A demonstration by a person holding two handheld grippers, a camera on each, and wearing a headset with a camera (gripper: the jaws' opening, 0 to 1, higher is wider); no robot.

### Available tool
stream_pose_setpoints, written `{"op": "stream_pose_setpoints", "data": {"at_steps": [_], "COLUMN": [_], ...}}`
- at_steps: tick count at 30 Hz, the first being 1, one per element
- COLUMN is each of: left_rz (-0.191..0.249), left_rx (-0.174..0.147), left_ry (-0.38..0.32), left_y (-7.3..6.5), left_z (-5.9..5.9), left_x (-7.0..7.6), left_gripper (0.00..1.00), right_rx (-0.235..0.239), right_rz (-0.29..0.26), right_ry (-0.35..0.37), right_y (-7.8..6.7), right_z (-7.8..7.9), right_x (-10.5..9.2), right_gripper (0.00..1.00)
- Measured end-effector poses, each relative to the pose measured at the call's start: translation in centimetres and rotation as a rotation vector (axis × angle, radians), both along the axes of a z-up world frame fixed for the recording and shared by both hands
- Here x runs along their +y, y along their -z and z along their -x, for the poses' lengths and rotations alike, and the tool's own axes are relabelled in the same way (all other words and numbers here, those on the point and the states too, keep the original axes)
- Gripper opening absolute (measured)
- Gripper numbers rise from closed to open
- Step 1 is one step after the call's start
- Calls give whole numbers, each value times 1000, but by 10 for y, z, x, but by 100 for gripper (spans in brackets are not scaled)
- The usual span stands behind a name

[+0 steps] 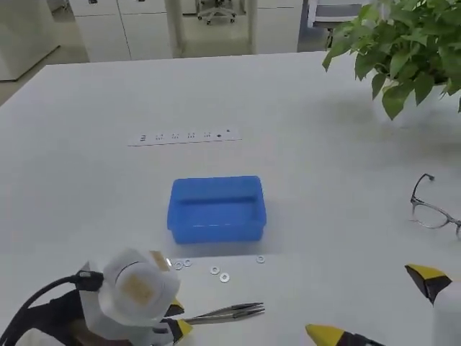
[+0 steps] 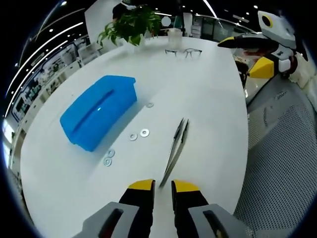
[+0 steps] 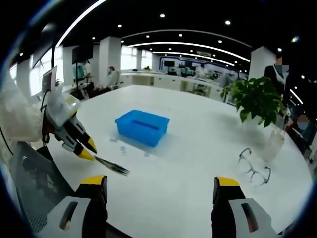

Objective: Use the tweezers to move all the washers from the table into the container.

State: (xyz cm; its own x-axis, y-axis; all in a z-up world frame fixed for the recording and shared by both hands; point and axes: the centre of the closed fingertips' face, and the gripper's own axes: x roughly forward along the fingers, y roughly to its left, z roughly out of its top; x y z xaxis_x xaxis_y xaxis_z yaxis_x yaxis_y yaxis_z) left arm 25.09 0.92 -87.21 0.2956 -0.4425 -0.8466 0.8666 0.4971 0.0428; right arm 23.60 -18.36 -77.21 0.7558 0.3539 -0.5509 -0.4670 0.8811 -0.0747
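A blue container (image 1: 216,209) (image 2: 99,116) (image 3: 142,127) sits mid-table. Several small washers (image 1: 215,270) (image 2: 144,132) lie on the table just in front of it. My left gripper (image 1: 175,319) (image 2: 163,184) (image 3: 81,148) is at the near left, shut on the rear end of the metal tweezers (image 1: 232,311) (image 2: 176,146) (image 3: 111,166). The tweezer tips point right, a little nearer me than the washers and short of them. My right gripper (image 1: 374,306) (image 3: 159,184) (image 2: 257,49) is at the near right, open wide, with nothing between its jaws.
A pair of glasses (image 1: 432,209) (image 2: 183,52) (image 3: 253,168) lies at the right. A potted plant (image 1: 403,43) (image 3: 255,101) stands at the far right. A strip of sockets (image 1: 184,137) is set into the table beyond the container.
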Motion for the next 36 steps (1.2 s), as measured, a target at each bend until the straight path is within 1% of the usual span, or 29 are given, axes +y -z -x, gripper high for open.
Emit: {"op": "stream_pose_setpoints", "data": {"at_steps": [1,5,8,9,10,12,15,19,24,26,27,28,32,33,34,35,36], "left_rz": [0,-13,-26,-14,-24,-23,-37,-37,-38,-34,-28,-18,-1,11,15,31,38], "left_rx": [5,6,16,14,16,18,7,20,18,6,11,7,-32,-40,-43,-54,-61], "left_ry": [3,16,28,31,31,42,66,73,83,86,80,74,68,64,63,60,60], "left_y": [1,4,10,8,8,8,8,8,7,3,-1,-5,-21,-27,-29,-36,-40], "left_z": [0,0,1,1,0,0,-2,-1,2,3,4,4,5,6,6,8,9], "left_x": [0,-1,-1,-3,-3,-4,-3,-4,-6,-7,-8,-9,-12,-14,-15,-18,-19], "left_gripper": [10,6,6,5,4,3,0,0,0,0,0,0,0,0,0,0,0], "right_rx": [0,2,4,4,5,6,5,3,1,3,3,2,-3,-5,-9,-10,-10], "right_rz": [-1,1,1,2,4,8,6,6,1,-3,-6,-8,-15,-16,-20,-21,-22], "right_ry": [0,2,-2,-3,-5,-7,-7,-5,-1,-1,-2,-3,-9,-12,-16,-18,-20], "right_y": [0,0,1,1,1,1,1,1,0,0,0,0,-2,-2,-3,-3,-3], "right_z": [0,0,1,1,1,1,1,1,0,1,1,1,1,1,1,1,2], "right_x": [0,-1,0,1,1,1,1,1,0,1,1,1,2,3,4,4,5], "right_gripper": [87,86,86,86,86,86,86,86,85,85,85,84,84,83,83,83,83]}}
